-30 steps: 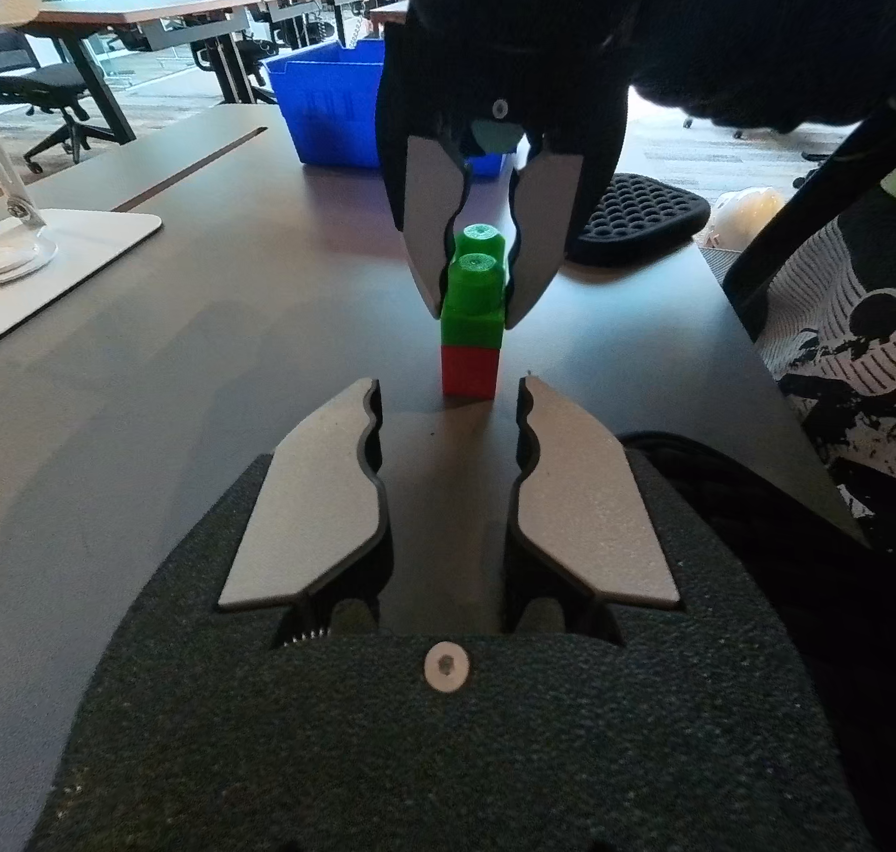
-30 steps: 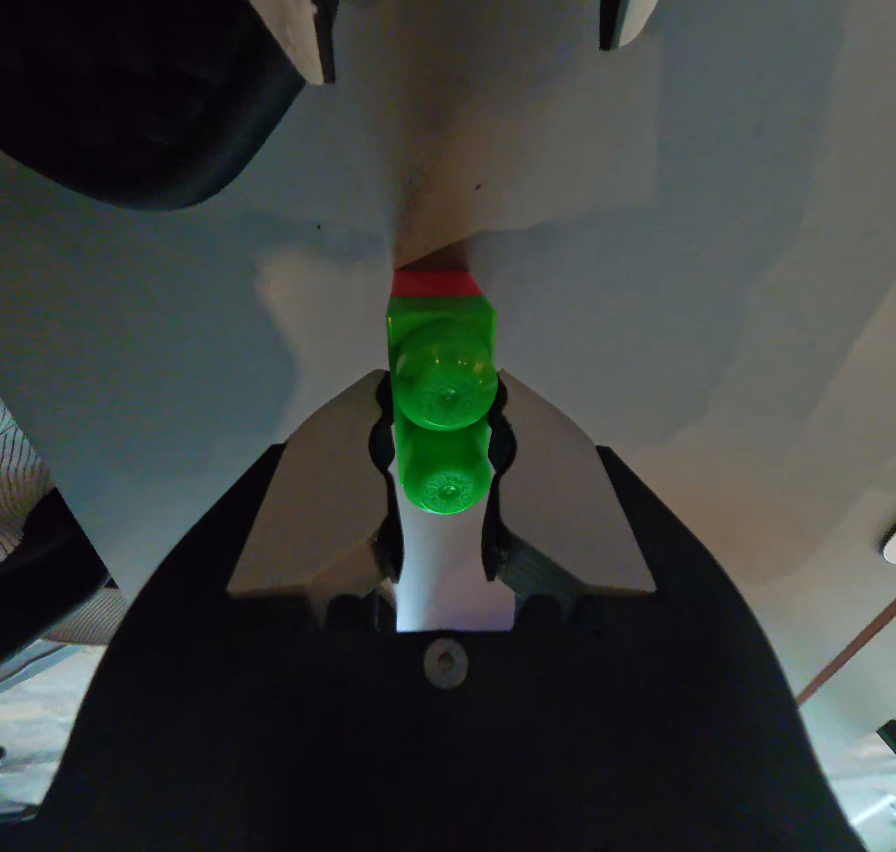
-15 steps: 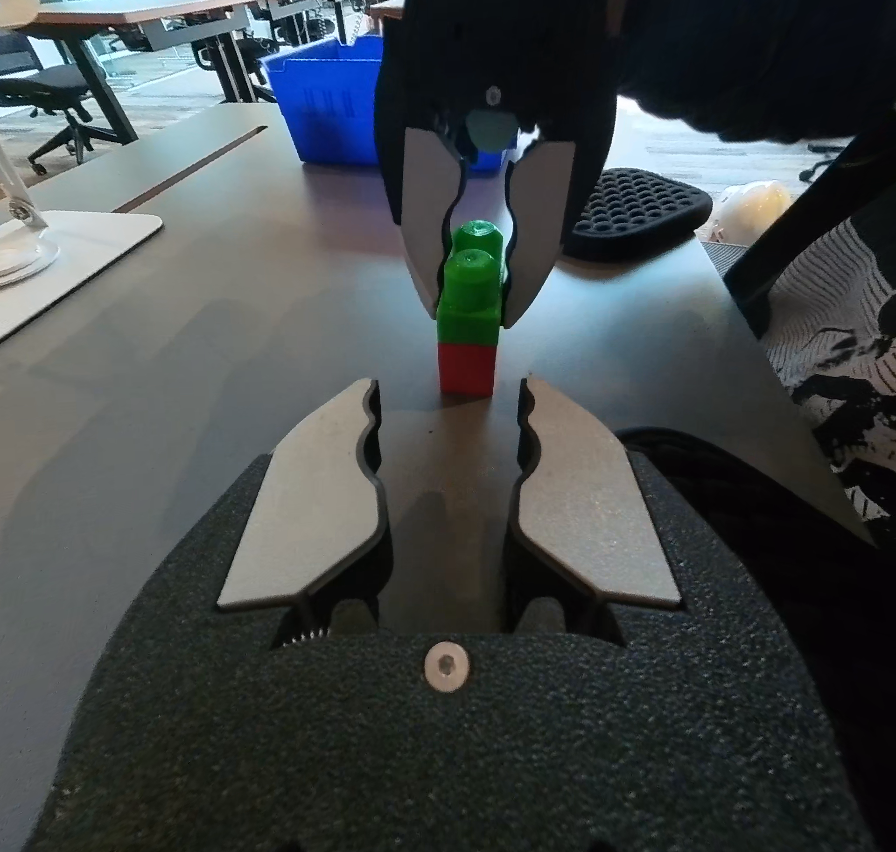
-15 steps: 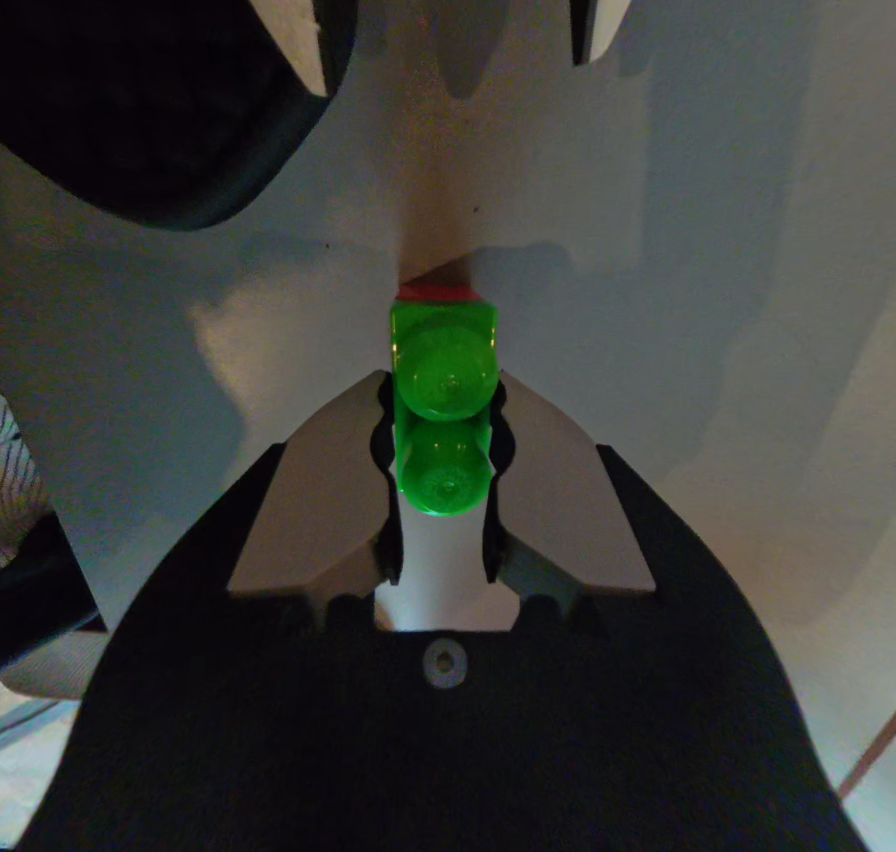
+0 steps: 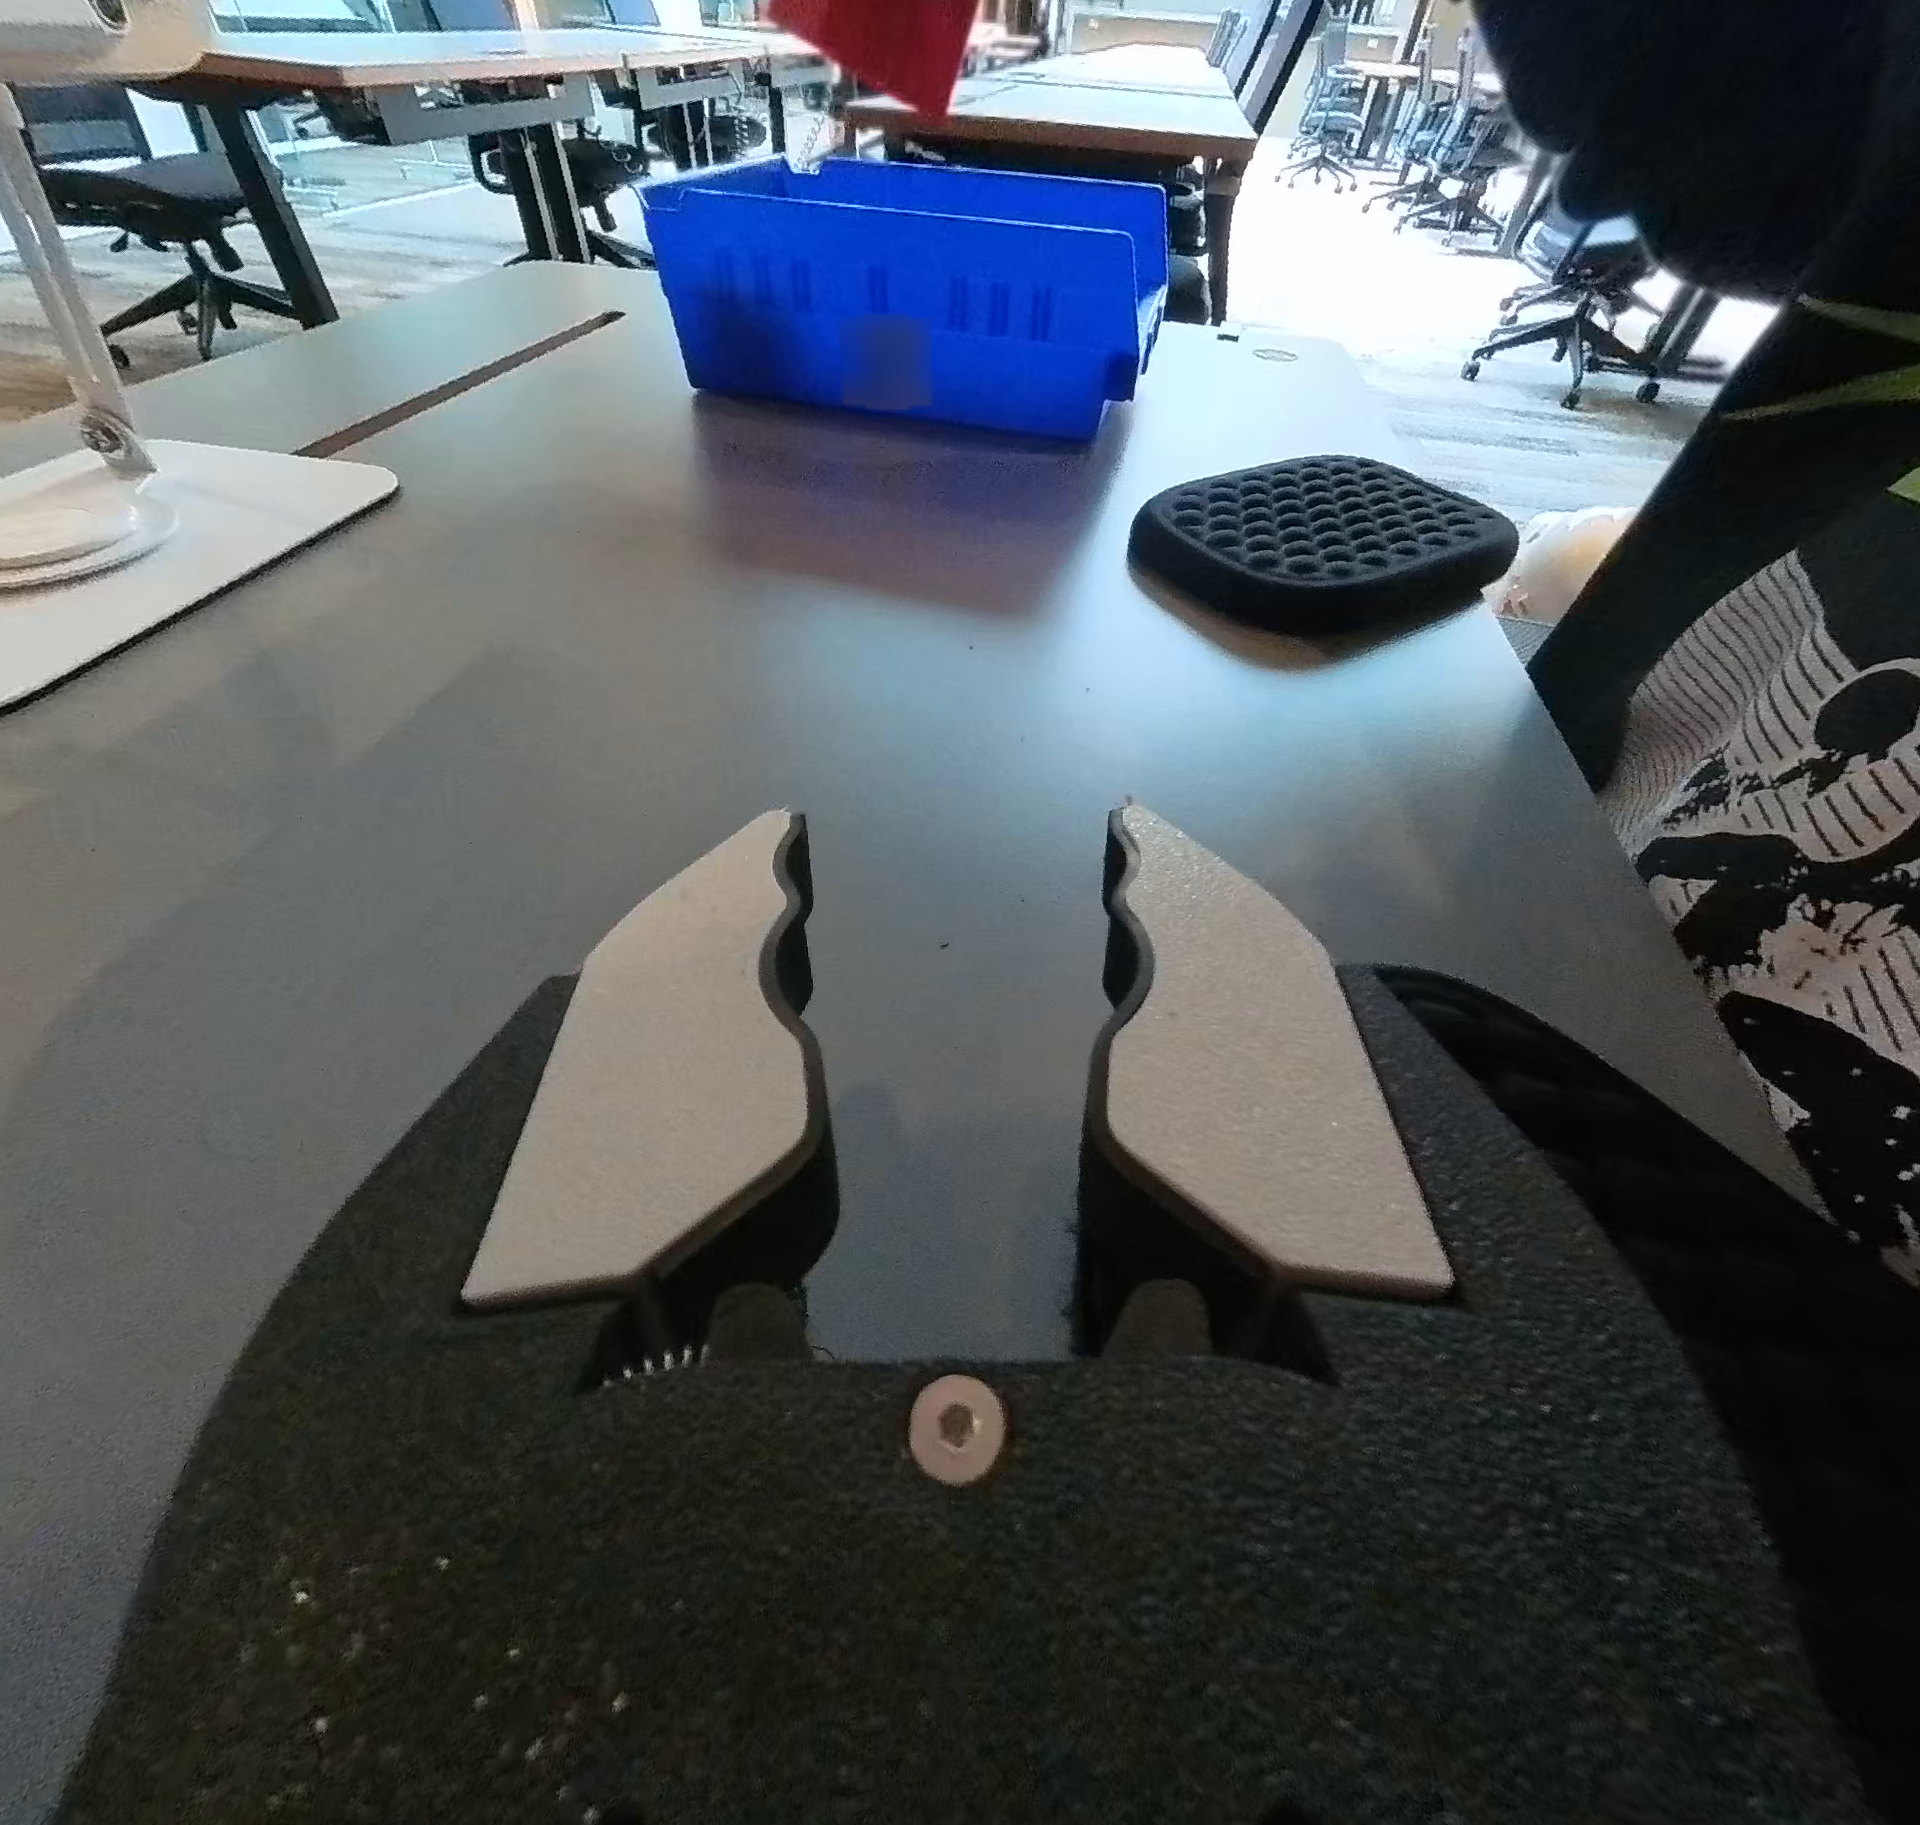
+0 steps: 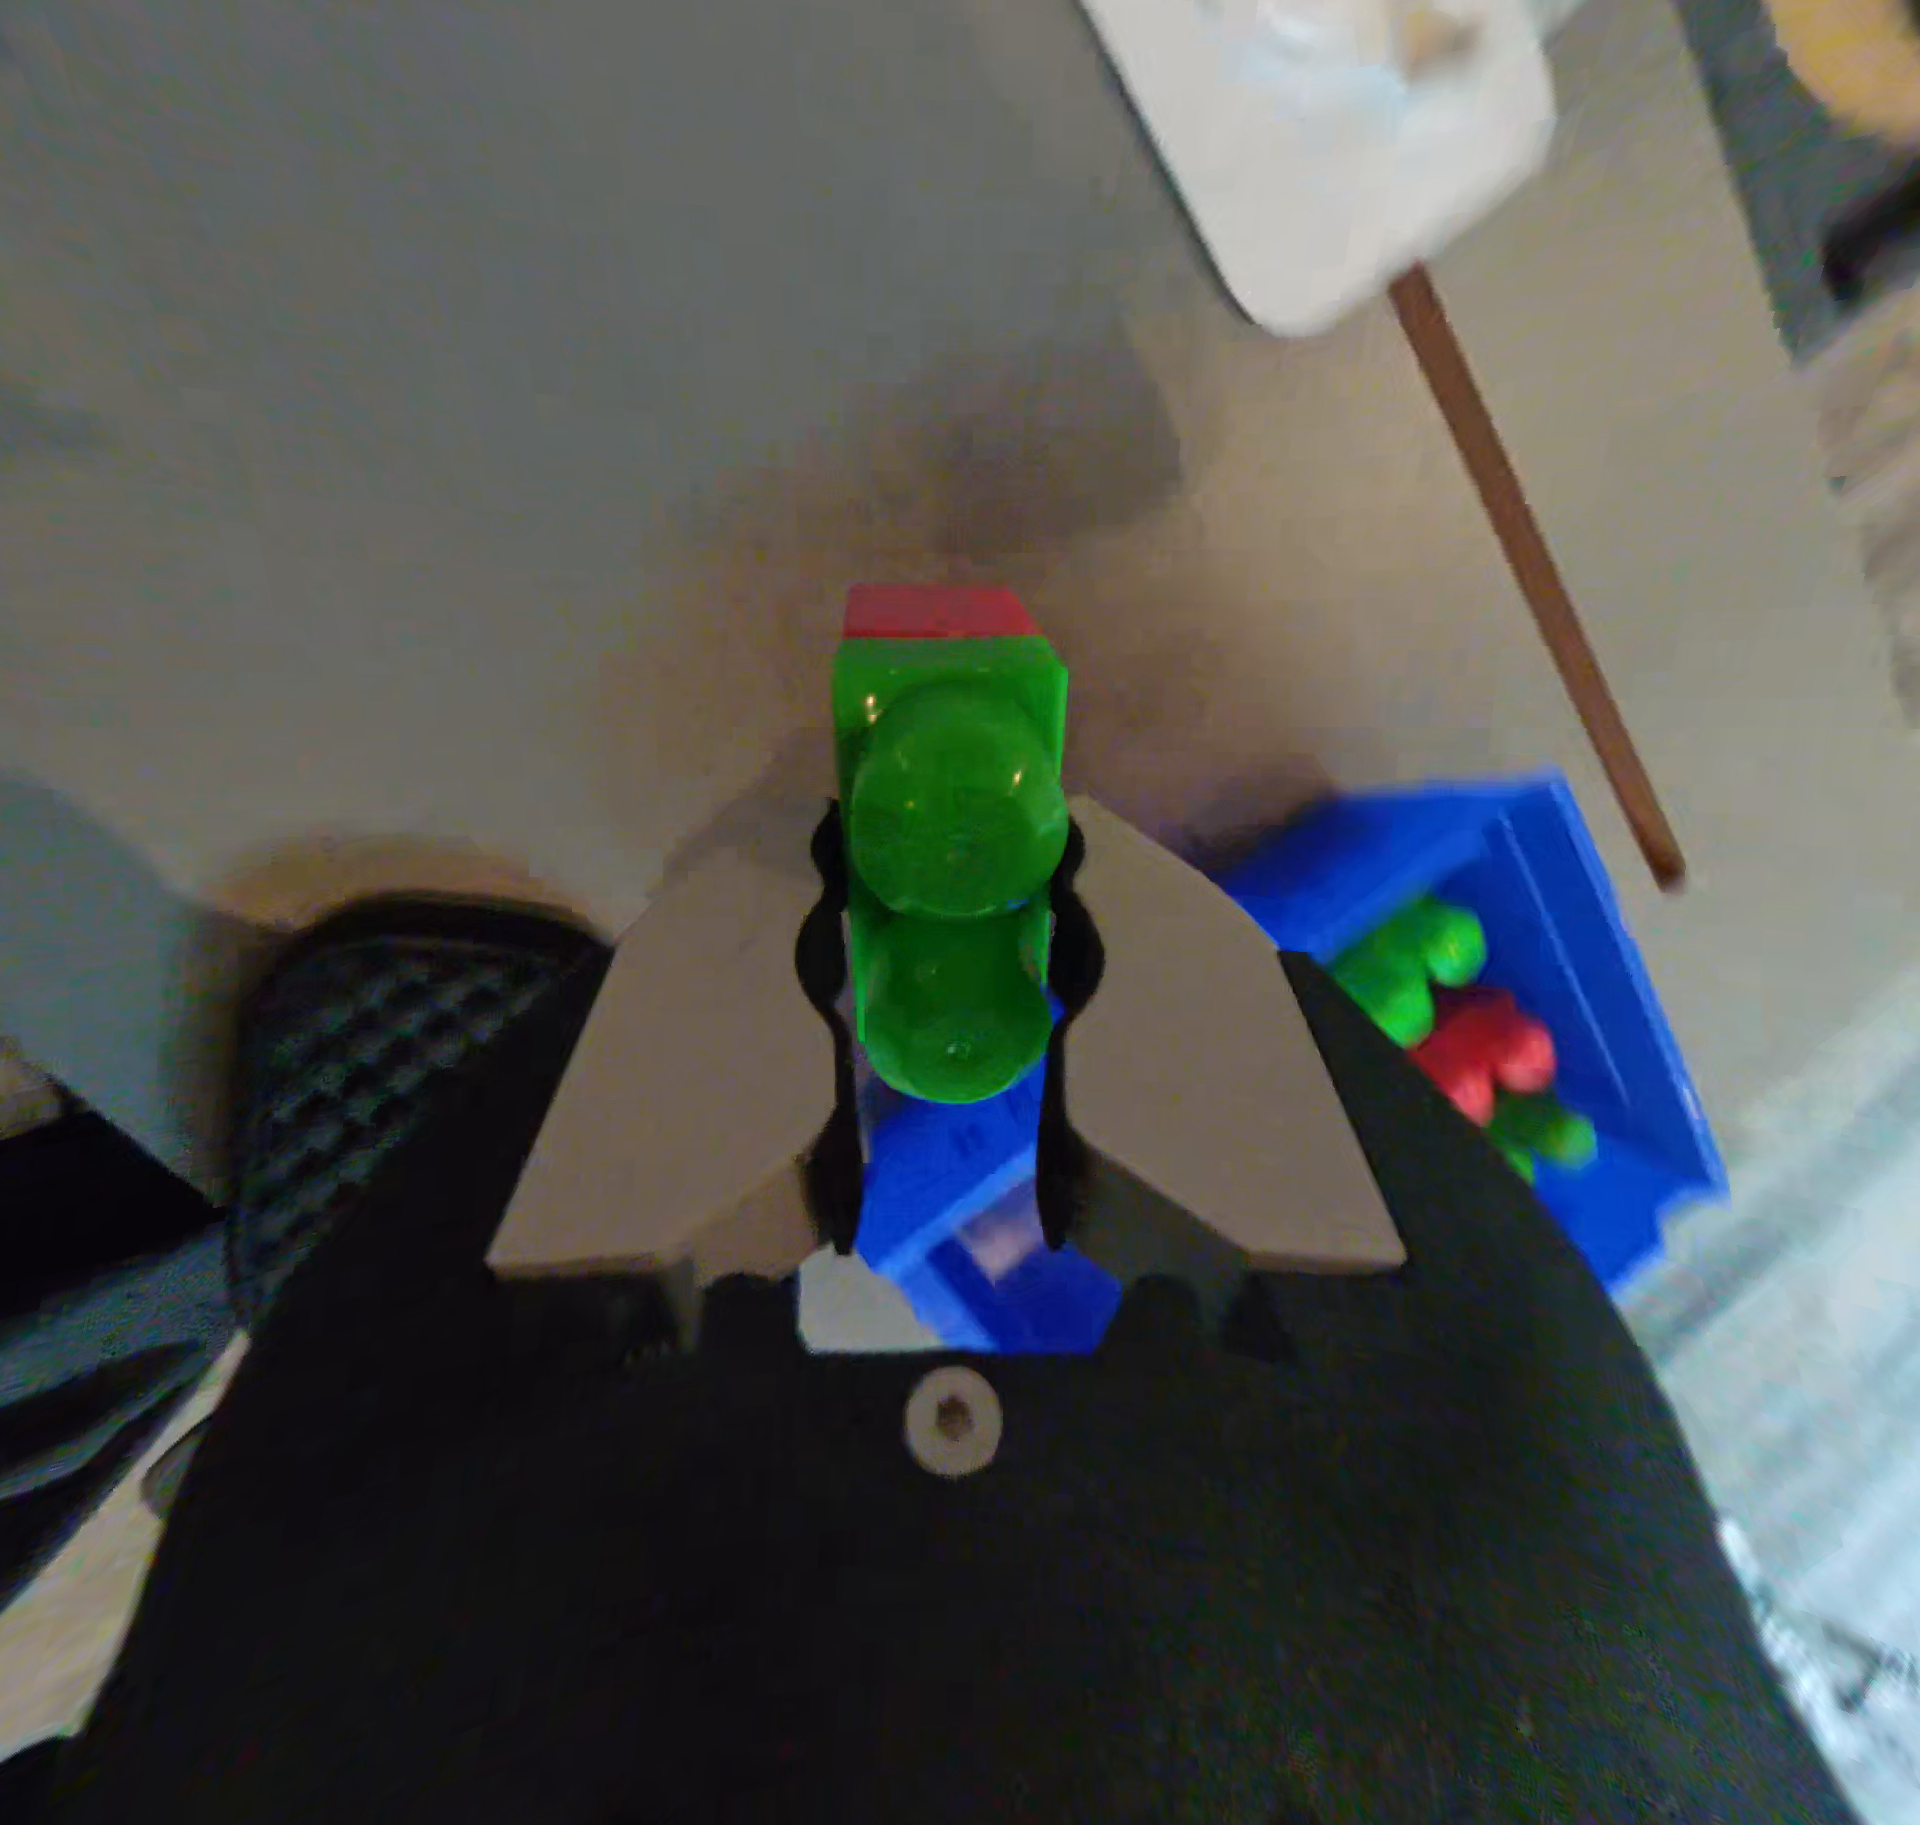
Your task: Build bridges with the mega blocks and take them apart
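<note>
Desk [image 5: 623, 695] before us carries no bridge now; we judge the taking apart is nearly finished, with blocks already lying in the blue bin [image 6: 1590, 902]. Our right gripper [image 6: 951, 954] pinches the green block [image 6: 951, 840], red block [image 6: 935, 612] attached, lifted above the bin. Our left gripper [image 5: 956, 902] is spread, holding nothing.
</note>
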